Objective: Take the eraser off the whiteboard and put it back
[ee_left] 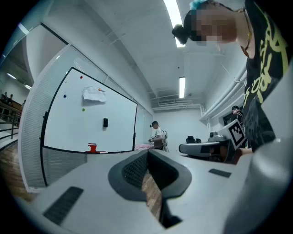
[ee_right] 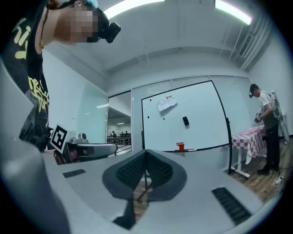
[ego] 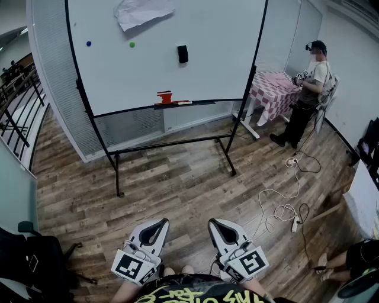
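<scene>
The black eraser (ego: 182, 54) clings to the whiteboard (ego: 219, 65), right of its middle and far across the room; it also shows small in the left gripper view (ee_left: 105, 122) and the right gripper view (ee_right: 185, 120). My left gripper (ego: 159, 225) and right gripper (ego: 215, 225) are held side by side low at the bottom of the head view, both level and aimed at the board. The left gripper (ee_left: 147, 153) has its tips together with nothing between them. The right gripper (ee_right: 146, 153) is shut and empty too.
A red object (ego: 164, 96) sits on the board's tray, a crumpled paper (ego: 144, 12) hangs at the top, and two small magnets (ego: 89, 44) are stuck on the left. A person (ego: 311, 83) stands by a checkered table (ego: 273, 89) at the right. Cables (ego: 284, 207) lie on the wooden floor.
</scene>
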The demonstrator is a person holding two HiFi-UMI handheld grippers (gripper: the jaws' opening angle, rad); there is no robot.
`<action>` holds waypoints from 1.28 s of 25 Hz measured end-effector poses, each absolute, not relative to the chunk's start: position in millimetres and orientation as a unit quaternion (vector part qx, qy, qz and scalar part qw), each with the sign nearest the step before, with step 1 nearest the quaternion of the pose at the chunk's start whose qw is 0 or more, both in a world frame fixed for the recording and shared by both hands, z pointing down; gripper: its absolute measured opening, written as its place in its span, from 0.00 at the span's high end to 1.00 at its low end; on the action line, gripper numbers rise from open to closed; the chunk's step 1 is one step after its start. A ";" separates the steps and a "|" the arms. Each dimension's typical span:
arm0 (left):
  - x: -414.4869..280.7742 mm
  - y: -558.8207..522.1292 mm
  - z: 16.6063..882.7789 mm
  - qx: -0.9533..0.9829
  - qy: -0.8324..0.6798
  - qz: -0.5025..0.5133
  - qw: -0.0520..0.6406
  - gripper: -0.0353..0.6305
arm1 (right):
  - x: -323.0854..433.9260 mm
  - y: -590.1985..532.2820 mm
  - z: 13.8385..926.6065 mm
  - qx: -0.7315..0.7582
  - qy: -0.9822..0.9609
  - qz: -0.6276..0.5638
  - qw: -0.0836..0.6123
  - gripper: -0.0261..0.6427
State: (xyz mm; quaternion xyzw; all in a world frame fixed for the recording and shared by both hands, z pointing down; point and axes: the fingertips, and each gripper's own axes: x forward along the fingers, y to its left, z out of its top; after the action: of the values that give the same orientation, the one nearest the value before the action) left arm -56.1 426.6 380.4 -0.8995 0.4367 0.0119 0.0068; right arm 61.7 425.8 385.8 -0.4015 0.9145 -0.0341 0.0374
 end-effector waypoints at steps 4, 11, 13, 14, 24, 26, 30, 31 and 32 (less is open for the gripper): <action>-51.6 425.3 380.6 -0.899 0.437 0.012 0.008 0.94 | 64.8 424.0 379.2 -0.394 0.917 -0.006 0.058 0.95; -50.8 427.6 382.7 -0.896 0.444 0.015 0.009 0.94 | 66.7 426.0 386.2 -0.394 0.918 -0.024 0.041 0.95; -48.5 429.1 384.5 -0.896 0.444 0.017 0.007 0.94 | 65.4 427.6 385.2 -0.383 0.922 -0.016 0.044 0.95; -46.9 429.7 385.7 -0.896 0.443 0.017 0.006 0.94 | 65.2 428.8 388.0 -0.379 0.924 -0.023 0.039 0.95; -33.1 441.0 394.1 -0.894 0.448 0.008 -0.003 0.94 | 71.8 437.7 406.7 -0.356 0.932 -0.064 0.031 0.94; -33.0 442.0 396.2 -0.893 0.451 0.006 -0.006 0.94 | 71.4 440.7 411.1 -0.351 0.934 -0.069 0.025 0.94; -34.3 440.2 393.7 -0.891 0.454 0.004 -0.003 0.94 | 72.8 437.9 412.4 -0.349 0.934 -0.069 0.021 0.94; -34.4 439.7 393.6 -0.891 0.454 0.003 -0.002 0.94 | 73.7 436.3 412.0 -0.350 0.934 -0.070 0.022 0.94; -34.4 438.9 393.7 -0.891 0.455 0.003 -0.001 0.94 | 74.5 434.4 411.2 -0.351 0.933 -0.070 0.024 0.94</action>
State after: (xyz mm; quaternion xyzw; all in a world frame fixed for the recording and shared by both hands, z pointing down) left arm -34.4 438.9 393.7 -0.8907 0.4546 0.0032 -0.0010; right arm 74.5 434.4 411.2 -0.3513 0.9333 -0.0697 0.0238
